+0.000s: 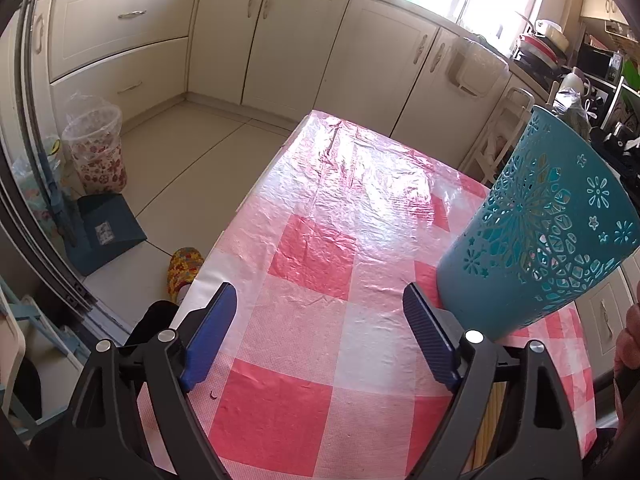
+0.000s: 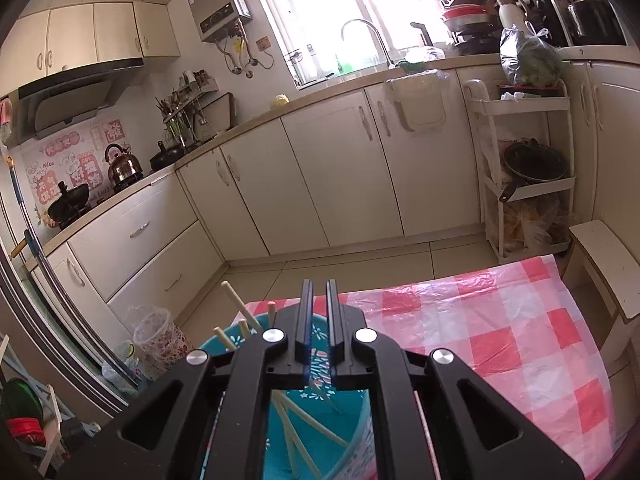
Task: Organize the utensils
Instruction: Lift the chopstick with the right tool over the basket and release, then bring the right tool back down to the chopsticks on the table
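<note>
The right gripper (image 2: 318,320) pinches the rim of the teal perforated utensil holder (image 1: 548,236), jaws nearly together, and carries it tilted above the checked plastic tablecloth (image 1: 320,264). Wooden chopsticks (image 2: 236,306) stand inside it. The left gripper (image 1: 316,328) hangs wide open over bare cloth, holding nothing. The holder looks loaded, so the step seems to be placing it; next it needs levelling and setting down well inside the table's edges. The middle of the cloth offers plenty of room.
</note>
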Action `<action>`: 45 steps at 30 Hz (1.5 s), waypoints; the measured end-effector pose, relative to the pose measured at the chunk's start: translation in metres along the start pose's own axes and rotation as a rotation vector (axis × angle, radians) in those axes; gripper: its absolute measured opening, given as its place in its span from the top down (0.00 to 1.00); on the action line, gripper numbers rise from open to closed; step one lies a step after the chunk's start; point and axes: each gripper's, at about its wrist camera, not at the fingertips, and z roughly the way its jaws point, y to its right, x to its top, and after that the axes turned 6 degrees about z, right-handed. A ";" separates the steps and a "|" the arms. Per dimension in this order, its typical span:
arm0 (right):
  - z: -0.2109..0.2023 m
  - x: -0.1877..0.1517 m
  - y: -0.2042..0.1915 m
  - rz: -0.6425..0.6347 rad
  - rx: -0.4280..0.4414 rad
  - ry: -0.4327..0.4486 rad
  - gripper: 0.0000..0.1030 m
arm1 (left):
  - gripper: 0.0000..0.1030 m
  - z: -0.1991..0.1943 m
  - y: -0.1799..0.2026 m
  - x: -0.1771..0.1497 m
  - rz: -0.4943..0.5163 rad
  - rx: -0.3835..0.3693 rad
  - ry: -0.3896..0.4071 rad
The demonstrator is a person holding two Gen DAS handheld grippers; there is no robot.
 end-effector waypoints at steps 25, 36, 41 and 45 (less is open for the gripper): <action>-0.028 -0.151 0.027 -0.036 -0.098 -0.438 0.76 | 0.17 -0.034 0.019 -0.024 0.050 -0.018 -0.046; -0.002 -0.160 0.004 -0.140 -0.156 -0.471 0.76 | 0.16 -0.043 0.037 -0.036 0.091 -0.023 -0.070; -0.002 -0.162 0.007 -0.199 -0.171 -0.490 0.84 | 0.16 -0.038 0.048 -0.036 0.116 -0.029 -0.100; -0.007 -0.163 0.011 -0.297 -0.156 -0.518 0.85 | 0.16 -0.028 0.068 -0.038 0.183 -0.022 -0.146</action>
